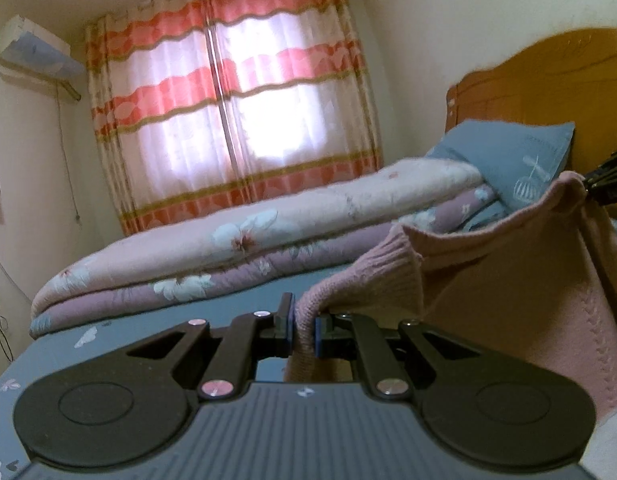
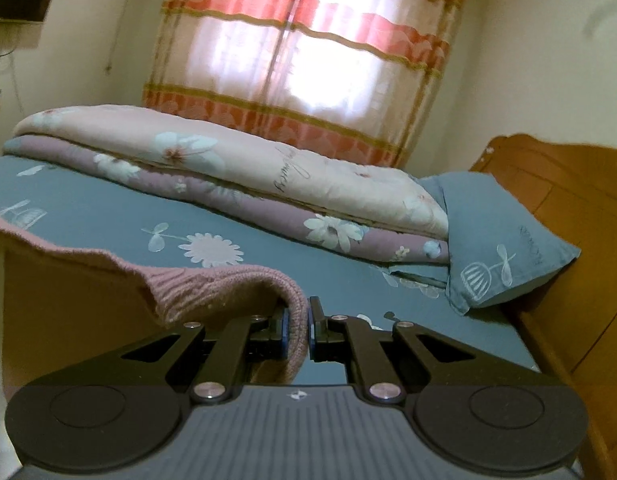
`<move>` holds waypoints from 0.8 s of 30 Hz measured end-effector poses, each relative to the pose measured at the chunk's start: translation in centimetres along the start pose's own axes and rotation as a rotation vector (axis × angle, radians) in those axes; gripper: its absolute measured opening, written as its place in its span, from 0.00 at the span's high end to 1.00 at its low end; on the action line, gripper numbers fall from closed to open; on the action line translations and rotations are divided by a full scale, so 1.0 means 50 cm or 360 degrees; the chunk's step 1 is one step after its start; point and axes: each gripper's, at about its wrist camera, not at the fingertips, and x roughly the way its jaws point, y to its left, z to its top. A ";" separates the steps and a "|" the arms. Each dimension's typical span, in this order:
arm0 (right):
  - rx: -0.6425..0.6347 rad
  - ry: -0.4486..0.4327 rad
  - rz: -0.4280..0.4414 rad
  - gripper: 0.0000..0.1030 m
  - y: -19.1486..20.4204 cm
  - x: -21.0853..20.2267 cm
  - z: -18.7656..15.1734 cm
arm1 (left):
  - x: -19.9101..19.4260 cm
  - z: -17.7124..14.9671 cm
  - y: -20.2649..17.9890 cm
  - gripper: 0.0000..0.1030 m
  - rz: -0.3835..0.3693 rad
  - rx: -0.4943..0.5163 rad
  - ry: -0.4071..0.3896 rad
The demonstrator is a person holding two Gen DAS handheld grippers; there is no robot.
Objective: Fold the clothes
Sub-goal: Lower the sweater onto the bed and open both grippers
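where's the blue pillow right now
The blue pillow leans against the wooden headboard, right of both views, beside the folded floral quilt.

Flat teal flower-print bed sheet lies open ahead of both tongs up to the far side. Folded pink-and-mauve floral quilt stack runs along the far edge before the striped curtain, blocking passage there. Blue-grey pillow sits at the quilt's right end, touching it, against the orange wooden headboard, which walls off the right. Lifted pink knitted sweater hangs as a screen between the two tongs.
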 end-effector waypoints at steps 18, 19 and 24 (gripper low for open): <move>-0.0059 0.0316 0.0073 0.89 0.095 0.240 -0.149 | 0.174 -0.171 -0.051 0.74 0.0050 0.0021 0.0321; -0.0074 0.0327 0.0072 0.83 0.100 0.242 -0.155 | 0.177 -0.175 -0.056 0.69 0.0057 0.0040 0.0329; -0.0145 0.0337 0.0072 0.45 0.113 0.240 -0.176 | 0.177 -0.182 -0.051 0.31 0.0083 0.0017 0.0345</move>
